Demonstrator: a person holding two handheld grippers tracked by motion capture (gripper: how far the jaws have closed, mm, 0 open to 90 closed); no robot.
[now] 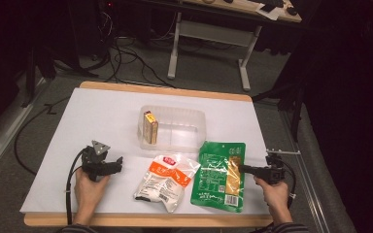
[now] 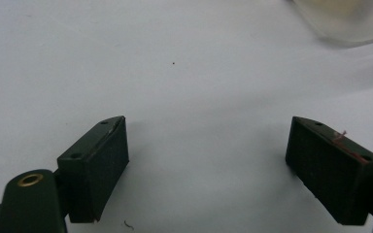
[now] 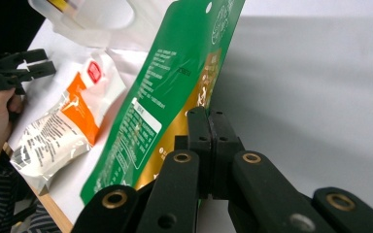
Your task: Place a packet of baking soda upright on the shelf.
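Now the right tool (image 3: 209,121) pinches the green packet's (image 3: 175,77) edge (jaws fully closed), while the left tool (image 2: 206,155) gapes empty.

Worktop (image 1: 102,116) with a white surface and a bare wood edge at front and back. Clear plastic tub (image 1: 194,127) sits on it near the middle, toward the far side. White-and-orange snack pouch (image 1: 165,180) lies flat just in front of the tub. Green pouch (image 1: 219,175) just right of it, edges overlapping; its right edge is lifted off the white surface.
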